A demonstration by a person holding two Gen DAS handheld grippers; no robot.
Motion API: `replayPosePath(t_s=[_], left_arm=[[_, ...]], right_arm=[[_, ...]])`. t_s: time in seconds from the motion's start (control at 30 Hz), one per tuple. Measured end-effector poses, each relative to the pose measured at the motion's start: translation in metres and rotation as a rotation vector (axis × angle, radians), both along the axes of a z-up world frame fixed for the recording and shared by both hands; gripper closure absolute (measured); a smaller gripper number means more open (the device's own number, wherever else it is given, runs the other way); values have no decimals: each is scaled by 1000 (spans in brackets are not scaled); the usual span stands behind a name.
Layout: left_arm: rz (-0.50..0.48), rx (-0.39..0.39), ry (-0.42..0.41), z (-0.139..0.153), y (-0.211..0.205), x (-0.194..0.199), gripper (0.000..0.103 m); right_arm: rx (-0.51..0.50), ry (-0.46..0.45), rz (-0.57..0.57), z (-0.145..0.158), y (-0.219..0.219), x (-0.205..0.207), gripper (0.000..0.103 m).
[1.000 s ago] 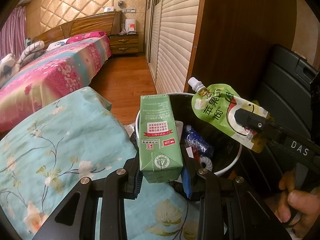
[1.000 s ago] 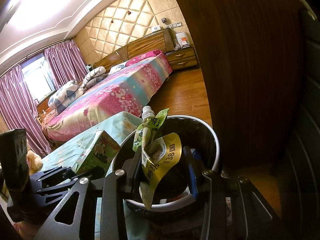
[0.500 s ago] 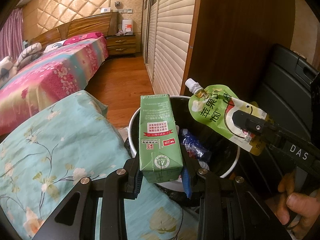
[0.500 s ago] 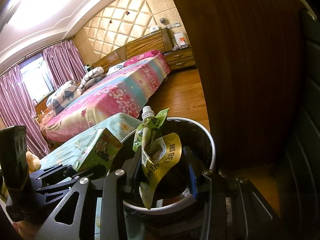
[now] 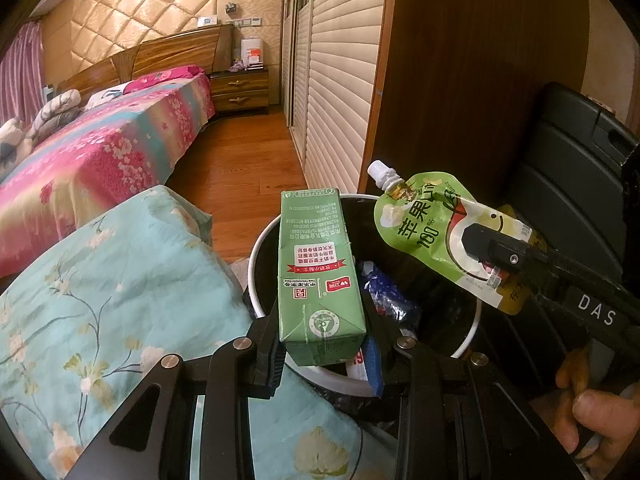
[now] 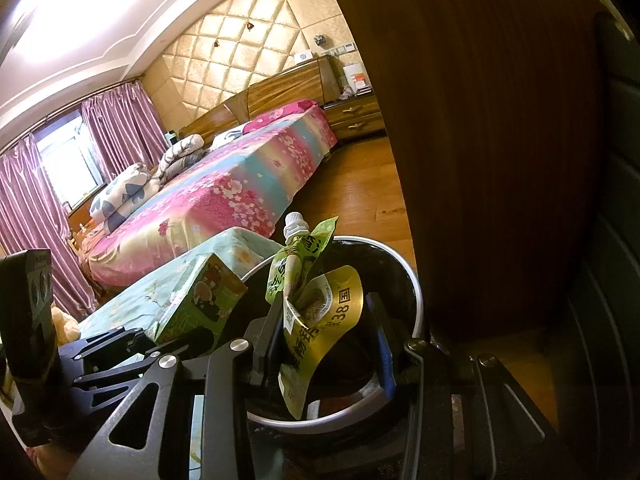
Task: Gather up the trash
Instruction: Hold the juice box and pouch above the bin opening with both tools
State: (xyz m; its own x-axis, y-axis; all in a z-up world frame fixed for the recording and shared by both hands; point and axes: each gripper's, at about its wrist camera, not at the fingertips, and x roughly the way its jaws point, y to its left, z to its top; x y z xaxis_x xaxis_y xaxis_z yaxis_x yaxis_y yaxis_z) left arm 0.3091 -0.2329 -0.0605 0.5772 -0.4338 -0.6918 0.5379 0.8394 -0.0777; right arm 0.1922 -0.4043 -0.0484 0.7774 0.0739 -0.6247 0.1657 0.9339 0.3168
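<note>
Green carton clamped in left hand-held gripper, pouch in right, over bin.

Warm dim light, fisheye-warped edges

One green carton, one green pouch, one bin, two grippers: left gripper, right gripper.
</note>
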Motion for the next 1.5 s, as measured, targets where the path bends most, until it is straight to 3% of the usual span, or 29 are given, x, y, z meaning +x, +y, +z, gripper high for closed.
replayPosePath(t_s=[1.5], left_arm=[[-15, 49, 0, 0, -18, 12, 72]], right_arm=[[3, 35, -5, -4, 0, 12, 65]])
